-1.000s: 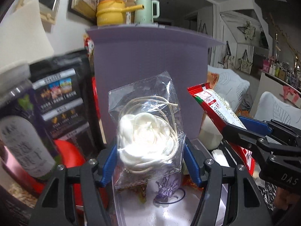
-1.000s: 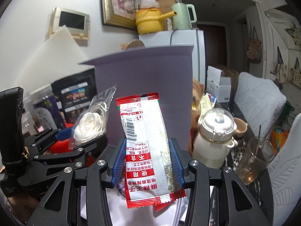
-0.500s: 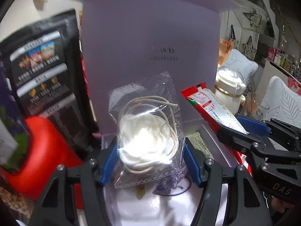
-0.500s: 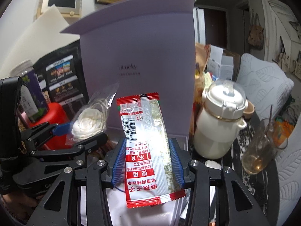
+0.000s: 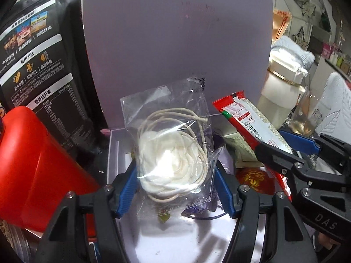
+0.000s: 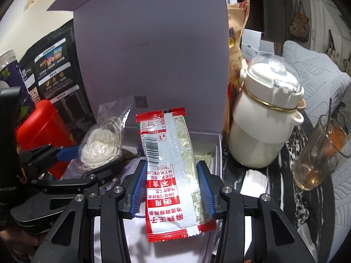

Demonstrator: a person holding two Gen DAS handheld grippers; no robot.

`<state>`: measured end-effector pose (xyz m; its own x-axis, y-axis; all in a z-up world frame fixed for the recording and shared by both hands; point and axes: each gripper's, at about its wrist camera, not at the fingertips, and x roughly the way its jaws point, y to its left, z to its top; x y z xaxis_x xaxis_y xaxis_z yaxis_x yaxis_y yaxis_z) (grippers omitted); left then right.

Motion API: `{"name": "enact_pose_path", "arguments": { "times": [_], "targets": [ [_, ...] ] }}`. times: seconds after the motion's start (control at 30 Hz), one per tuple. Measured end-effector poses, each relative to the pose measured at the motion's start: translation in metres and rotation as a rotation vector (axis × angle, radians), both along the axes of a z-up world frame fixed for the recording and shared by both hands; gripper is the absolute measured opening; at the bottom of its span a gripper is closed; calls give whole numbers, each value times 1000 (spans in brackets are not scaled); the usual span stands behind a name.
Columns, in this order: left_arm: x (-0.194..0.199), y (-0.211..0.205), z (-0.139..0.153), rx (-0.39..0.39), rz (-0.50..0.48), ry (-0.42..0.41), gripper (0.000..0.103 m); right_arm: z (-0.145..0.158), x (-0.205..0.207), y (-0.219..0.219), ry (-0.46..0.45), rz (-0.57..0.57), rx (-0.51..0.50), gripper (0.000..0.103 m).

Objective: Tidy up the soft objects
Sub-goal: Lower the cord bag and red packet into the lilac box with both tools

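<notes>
My left gripper (image 5: 175, 175) is shut on a clear plastic bag with a white fabric flower and cord (image 5: 173, 153), held upright above an open lilac box (image 5: 114, 151). The bag also shows in the right wrist view (image 6: 101, 144). My right gripper (image 6: 172, 182) is shut on a red and silver snack packet (image 6: 171, 166), held upright over the same box (image 6: 216, 151). The packet shows at the right of the left wrist view (image 5: 248, 122). The box's raised lid (image 5: 175, 43) stands just behind both items. Small packets (image 5: 243, 151) lie inside the box.
A red canister (image 5: 33, 164) and a black pouch (image 5: 41, 65) stand left of the box. A cream lidded jug (image 6: 263, 122) and a glass cup with a spoon (image 6: 318, 153) stand to the right on a dark patterned table (image 6: 285, 153).
Both grippers have moved forward and down toward the open box, each still holding its item. The lid now fills the background and the box's inside is nearer.
</notes>
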<state>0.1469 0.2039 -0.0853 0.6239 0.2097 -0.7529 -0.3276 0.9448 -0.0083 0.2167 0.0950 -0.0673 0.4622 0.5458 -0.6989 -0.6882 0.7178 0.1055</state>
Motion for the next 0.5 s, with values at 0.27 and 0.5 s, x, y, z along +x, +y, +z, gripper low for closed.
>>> {"name": "enact_pose_path", "arguments": {
  "times": [0.27,0.5],
  "targets": [
    [13,-1,-7,22,17,77,67,-15,7,3,56,6,-25,45],
    [30,-7,-12,16,19,108,68,-29,21,3,144,-7,-40,46]
  ]
}}
